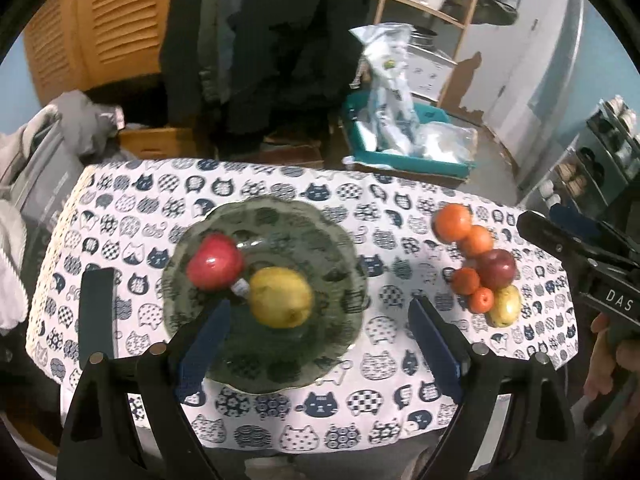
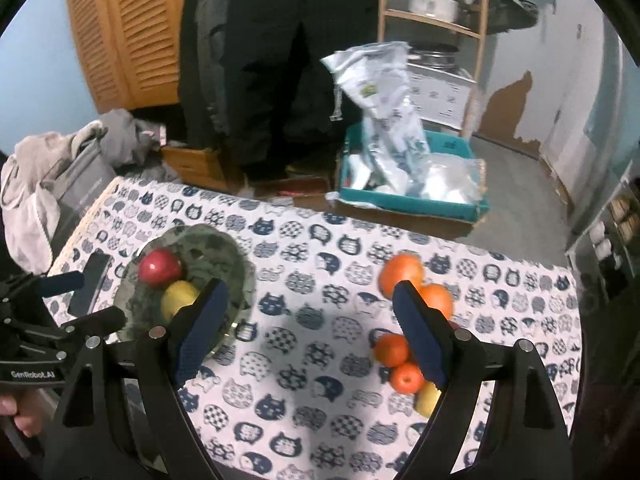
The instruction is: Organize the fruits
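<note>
Glass, smoky green and scallop-edged, the plate sits at centre-left of the left wrist view on a table spread with a cat-print cloth, already holding a red apple and a yellow pear that touch side by side. At right of that frame a loose heap of fruit waits on the cloth, well apart from the plate: a large orange, a second orange, a dark red apple, two small tangerines and a yellowish fruit at the heap's near end. The left claw hangs above the plate with its blue-padded jaws spread wide and nothing between them; the right claw is likewise wide open and empty, its right pad overlapping the heap in the right wrist view. A dark phone-like slab lies left of the plate. Judging by the layout, the sorting is partly done, with two pieces plated and about six to go; the next move would call for lowering the right claw over one fruit in the heap, probably an outer one, and closing without scattering its neighbours.
</note>
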{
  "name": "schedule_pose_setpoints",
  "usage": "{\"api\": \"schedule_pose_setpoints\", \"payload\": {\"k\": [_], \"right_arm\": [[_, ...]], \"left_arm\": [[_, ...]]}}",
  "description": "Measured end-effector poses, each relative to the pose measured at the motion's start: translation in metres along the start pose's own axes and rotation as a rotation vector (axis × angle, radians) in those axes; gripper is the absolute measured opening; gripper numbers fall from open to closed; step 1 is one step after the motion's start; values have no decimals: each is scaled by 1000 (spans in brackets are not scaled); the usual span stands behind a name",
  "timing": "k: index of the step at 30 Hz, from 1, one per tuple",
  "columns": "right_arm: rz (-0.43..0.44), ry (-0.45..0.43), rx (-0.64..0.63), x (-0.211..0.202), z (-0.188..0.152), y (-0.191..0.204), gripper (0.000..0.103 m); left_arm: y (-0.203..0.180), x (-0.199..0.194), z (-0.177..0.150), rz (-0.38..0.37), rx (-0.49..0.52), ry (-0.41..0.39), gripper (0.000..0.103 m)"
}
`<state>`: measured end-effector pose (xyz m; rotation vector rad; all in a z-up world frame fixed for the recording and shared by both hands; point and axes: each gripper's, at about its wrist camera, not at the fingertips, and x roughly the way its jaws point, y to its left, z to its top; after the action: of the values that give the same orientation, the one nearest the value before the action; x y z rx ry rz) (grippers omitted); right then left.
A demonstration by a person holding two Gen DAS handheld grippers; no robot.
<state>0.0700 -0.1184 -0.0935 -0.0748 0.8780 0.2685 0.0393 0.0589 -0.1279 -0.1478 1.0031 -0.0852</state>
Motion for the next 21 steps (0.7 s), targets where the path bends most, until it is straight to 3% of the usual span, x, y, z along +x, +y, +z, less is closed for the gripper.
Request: {"api": "schedule_pose_setpoints", "payload": {"k": [21], "right_arm": [[-125,53,162,-17,-54,-123,84]], "left_arm": [[-108,32,8,-62,169,64,91]]}}
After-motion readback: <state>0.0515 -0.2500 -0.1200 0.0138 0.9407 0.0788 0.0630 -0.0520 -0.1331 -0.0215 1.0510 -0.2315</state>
